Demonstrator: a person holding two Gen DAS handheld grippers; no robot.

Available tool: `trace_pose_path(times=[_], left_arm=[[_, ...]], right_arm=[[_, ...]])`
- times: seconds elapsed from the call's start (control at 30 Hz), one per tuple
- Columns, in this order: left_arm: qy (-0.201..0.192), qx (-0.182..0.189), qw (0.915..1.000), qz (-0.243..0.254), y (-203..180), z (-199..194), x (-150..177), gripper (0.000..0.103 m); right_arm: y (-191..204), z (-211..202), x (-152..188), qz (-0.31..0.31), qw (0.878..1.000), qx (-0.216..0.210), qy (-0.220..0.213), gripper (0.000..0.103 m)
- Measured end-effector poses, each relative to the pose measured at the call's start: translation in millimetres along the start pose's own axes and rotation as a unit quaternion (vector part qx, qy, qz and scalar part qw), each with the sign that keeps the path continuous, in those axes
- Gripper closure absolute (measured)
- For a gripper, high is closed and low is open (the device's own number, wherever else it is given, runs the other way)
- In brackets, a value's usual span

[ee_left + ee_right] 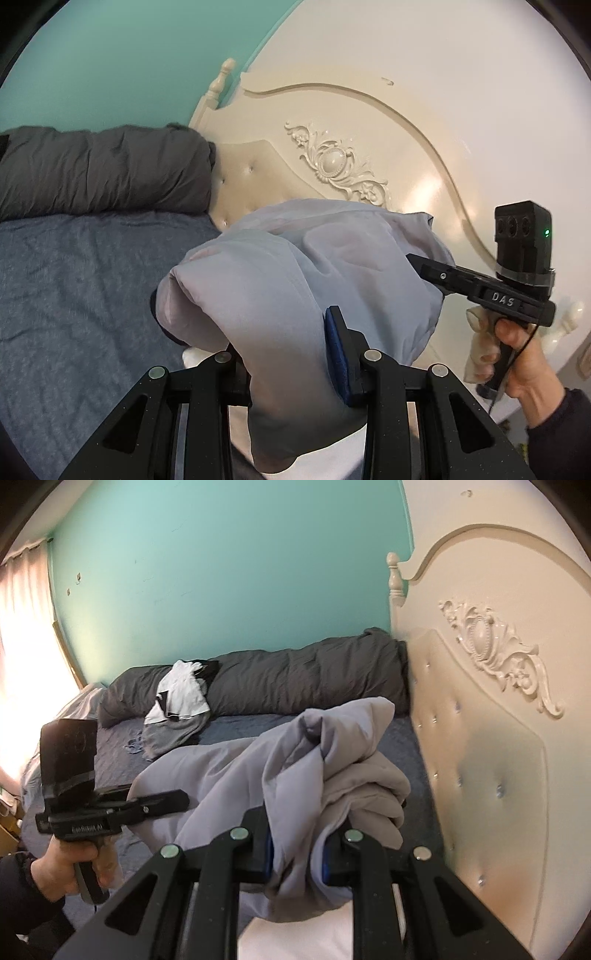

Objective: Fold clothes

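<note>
Both hand-held grippers clamp the pale grey garment (295, 760): left hand-held gripper (280, 354) and right hand-held gripper (295, 853) pinch bunched cloth, lifted above the bed (74, 280). Soft, light, slippery; regrip at hem corners.

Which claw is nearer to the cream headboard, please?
Right. The right claw holds the grey garment right beside the headboard; the left claw is further out over the bed.

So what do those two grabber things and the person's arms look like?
Both are black pistol-shaped tools. The right gripper has "DAS" in white letters, a boxy black camera block with a green light, and a thin black cable. The left gripper has small white lettering too. Blue pads line the fingers, with silver round bolts. Both sleeves are dark.
</note>
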State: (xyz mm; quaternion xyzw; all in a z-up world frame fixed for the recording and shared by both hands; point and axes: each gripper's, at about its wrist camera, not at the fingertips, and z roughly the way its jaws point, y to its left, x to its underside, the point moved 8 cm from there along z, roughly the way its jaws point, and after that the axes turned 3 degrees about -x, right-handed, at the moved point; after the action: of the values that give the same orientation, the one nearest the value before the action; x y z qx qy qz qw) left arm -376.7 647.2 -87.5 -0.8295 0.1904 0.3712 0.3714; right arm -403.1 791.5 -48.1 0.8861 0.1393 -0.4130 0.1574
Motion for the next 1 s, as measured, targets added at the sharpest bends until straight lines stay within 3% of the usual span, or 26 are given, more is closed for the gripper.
trace_pose_path(times=[0.17,0.37,0.7,0.9,1.0], left_arm=[[0.012,-0.019,0.9996,0.014,-4.8,46.6,33.5,0.068],[0.091,-0.004,0.9957,-0.016,-3.2,86.7,111.9,0.068],[0.152,0.025,0.9864,-0.059,-15.8,72.9,157.6,0.068],[0.184,0.036,0.9755,-0.115,-7.5,70.8,193.0,0.068],[0.198,0.049,0.966,-0.158,-6.7,69.7,206.4,0.068]], right_arm=[[-36.0,24.2,55.0,0.027,0.999,0.016,0.025,0.086],[-58.6,32.2,140.6,0.082,0.993,0.002,0.082,0.086],[-70.6,8.6,198.0,0.17,0.975,-0.029,0.136,0.086],[-72.4,1.4,228.8,0.209,0.966,-0.036,0.149,0.086],[-76.5,-3.2,235.1,0.236,0.961,-0.044,0.139,0.086]])
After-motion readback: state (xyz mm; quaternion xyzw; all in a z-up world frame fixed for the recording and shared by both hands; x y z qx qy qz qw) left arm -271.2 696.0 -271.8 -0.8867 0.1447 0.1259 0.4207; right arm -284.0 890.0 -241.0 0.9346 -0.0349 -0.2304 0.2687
